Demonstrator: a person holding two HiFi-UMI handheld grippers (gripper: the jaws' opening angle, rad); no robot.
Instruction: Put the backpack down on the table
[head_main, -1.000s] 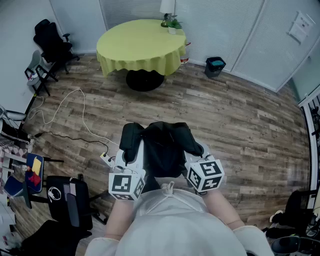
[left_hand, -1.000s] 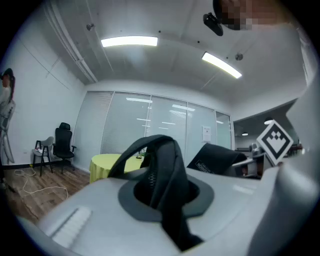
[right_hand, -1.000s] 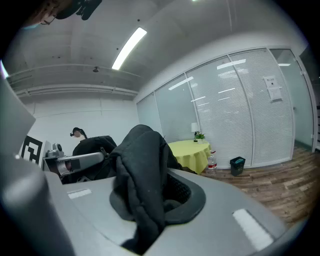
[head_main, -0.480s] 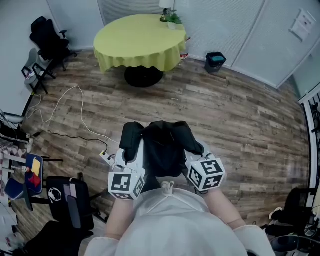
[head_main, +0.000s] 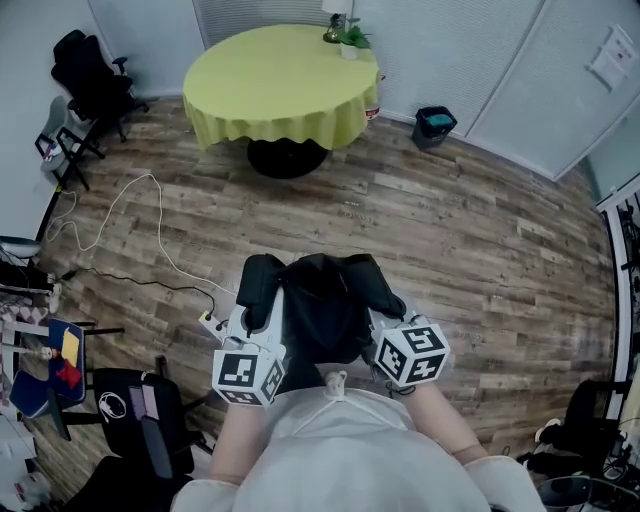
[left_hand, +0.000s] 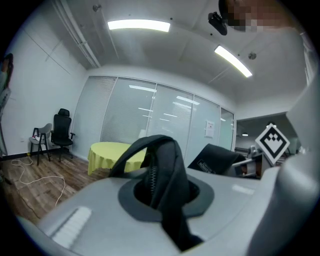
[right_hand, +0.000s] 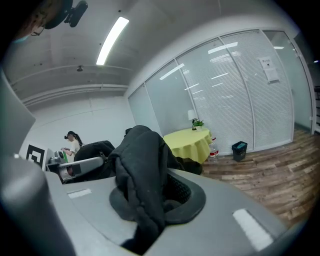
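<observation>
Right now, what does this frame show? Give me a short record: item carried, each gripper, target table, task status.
item: black backpack, held up in front of the person, over the wood floor
left gripper: shut on a backpack strap
right gripper: shut on the other strap
table: round, yellow-green cloth, apart from the backpack; potted plant at its far edge
status: backpack not yet on the table

Things here – by count
One backpack; two grippers – left gripper, right gripper; one table; one plant; one bin; one cable.
</observation>
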